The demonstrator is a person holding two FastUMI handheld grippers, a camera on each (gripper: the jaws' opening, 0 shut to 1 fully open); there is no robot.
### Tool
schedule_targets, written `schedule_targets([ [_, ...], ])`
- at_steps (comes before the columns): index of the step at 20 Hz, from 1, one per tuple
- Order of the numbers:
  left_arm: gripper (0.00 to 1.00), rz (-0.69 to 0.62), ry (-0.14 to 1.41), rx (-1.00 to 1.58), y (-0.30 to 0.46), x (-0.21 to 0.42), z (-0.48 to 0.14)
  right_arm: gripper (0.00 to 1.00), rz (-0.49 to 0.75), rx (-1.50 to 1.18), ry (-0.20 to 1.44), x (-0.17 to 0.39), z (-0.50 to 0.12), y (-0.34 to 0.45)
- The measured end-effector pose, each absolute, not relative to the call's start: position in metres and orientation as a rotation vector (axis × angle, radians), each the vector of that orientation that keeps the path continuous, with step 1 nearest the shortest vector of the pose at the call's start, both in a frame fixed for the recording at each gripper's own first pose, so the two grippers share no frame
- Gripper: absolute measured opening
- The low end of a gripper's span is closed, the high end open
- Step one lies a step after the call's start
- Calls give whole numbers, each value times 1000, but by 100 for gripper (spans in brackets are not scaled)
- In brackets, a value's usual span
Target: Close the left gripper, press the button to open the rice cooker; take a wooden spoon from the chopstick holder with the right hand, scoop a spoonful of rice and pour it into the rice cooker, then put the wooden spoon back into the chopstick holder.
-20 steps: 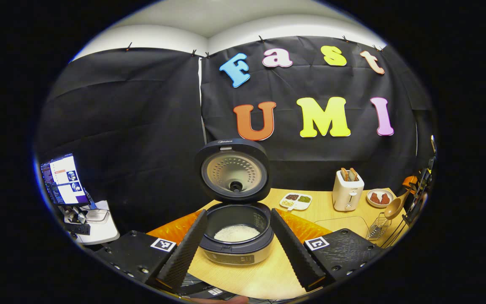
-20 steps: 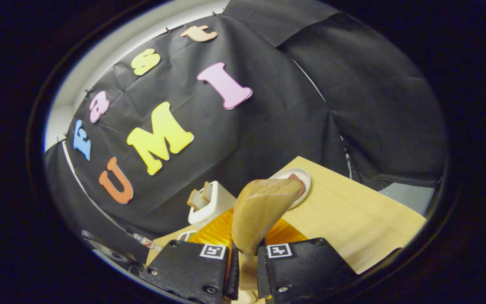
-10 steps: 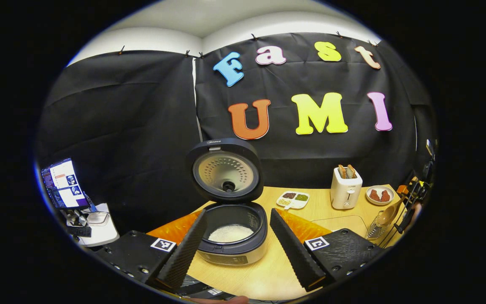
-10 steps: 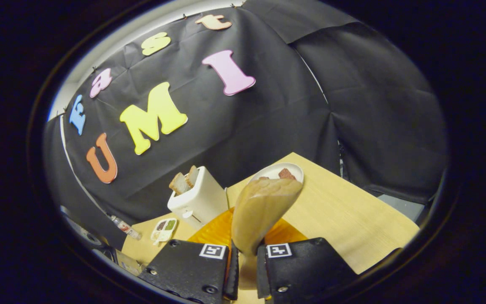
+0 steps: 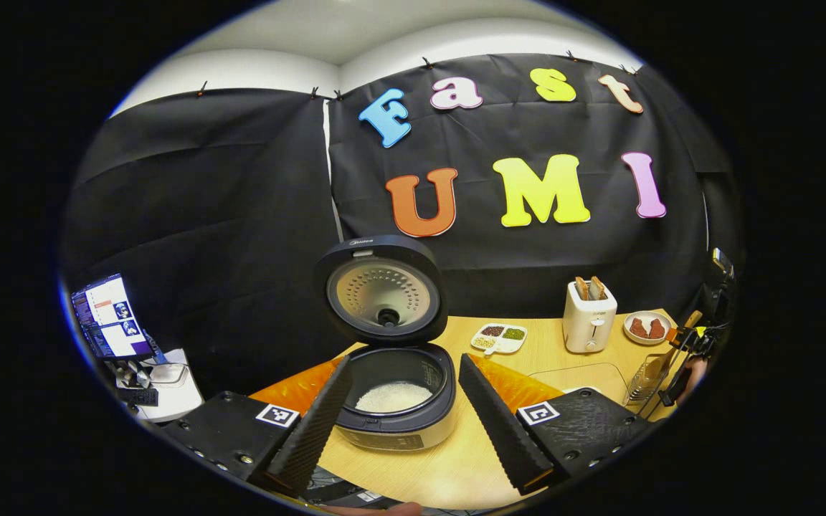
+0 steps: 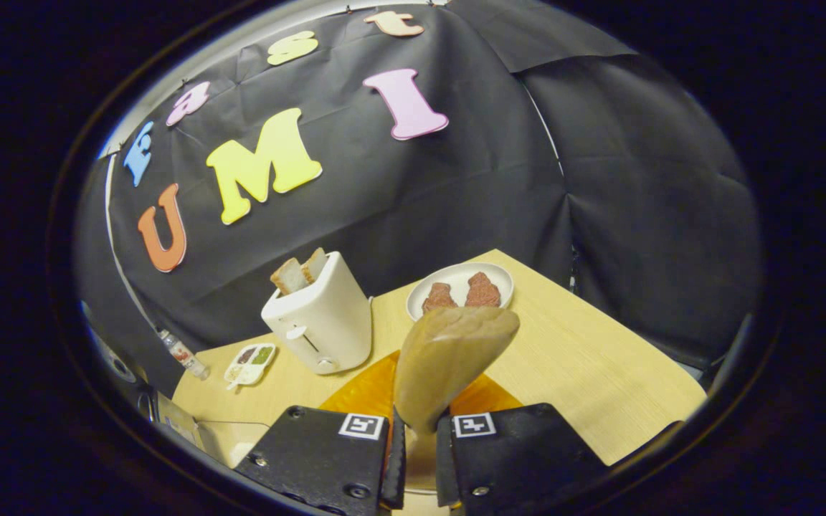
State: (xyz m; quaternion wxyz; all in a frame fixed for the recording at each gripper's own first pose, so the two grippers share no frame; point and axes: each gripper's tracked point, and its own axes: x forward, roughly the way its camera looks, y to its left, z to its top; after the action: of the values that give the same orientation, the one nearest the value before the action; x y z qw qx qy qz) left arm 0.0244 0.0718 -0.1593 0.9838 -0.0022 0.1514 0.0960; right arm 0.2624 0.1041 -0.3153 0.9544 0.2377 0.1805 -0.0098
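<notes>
Black cloth hangs pinned along the booth's walls, with white wall showing above it. The light wooden table stands in front; a lit monitor, perhaps on a side desk, glows at left.

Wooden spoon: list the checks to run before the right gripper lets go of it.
1. Grip: right gripper has both fingers pressed on the wooden spoon handle, bowl upward: ok.
2. Spoon emptied: the surface facing the right gripper view is bare; the other side is hidden: cannot tell.
3. Rice delivered: rice cooker stands open with rice in the pot: ok.
4. Spoon seated in the chopstick holder: too small in the left gripper view: cannot tell.
5. Left gripper open and off the cooker: ok.
</notes>
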Motion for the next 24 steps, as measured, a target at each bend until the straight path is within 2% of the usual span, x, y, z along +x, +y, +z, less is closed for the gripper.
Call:
schedule_targets([
  [7, 95, 186, 300, 7, 69, 24, -158, 23, -29, 462, 362, 265, -324, 102],
  [12, 95, 177, 289, 4, 64, 23, -153, 29, -90, 432, 389, 261, -335, 77],
  [15, 95, 174, 280, 0, 63, 21, -151, 51, -82, 422, 415, 258, -340, 70],
  [16, 95, 173, 282, -1, 62, 21, -152, 52, -63, 429, 423, 257, -339, 71],
  [17, 96, 171, 284, -1, 62, 20, -151, 58, -51, 443, 417, 254, -333, 71],
  [19, 95, 169, 288, 1, 61, 20, -152, 56, -69, 421, 403, 251, -328, 60],
  [24, 95, 161, 266, 8, 59, 19, -142, 71, -89, 314, 335, 229, -291, 39],
])
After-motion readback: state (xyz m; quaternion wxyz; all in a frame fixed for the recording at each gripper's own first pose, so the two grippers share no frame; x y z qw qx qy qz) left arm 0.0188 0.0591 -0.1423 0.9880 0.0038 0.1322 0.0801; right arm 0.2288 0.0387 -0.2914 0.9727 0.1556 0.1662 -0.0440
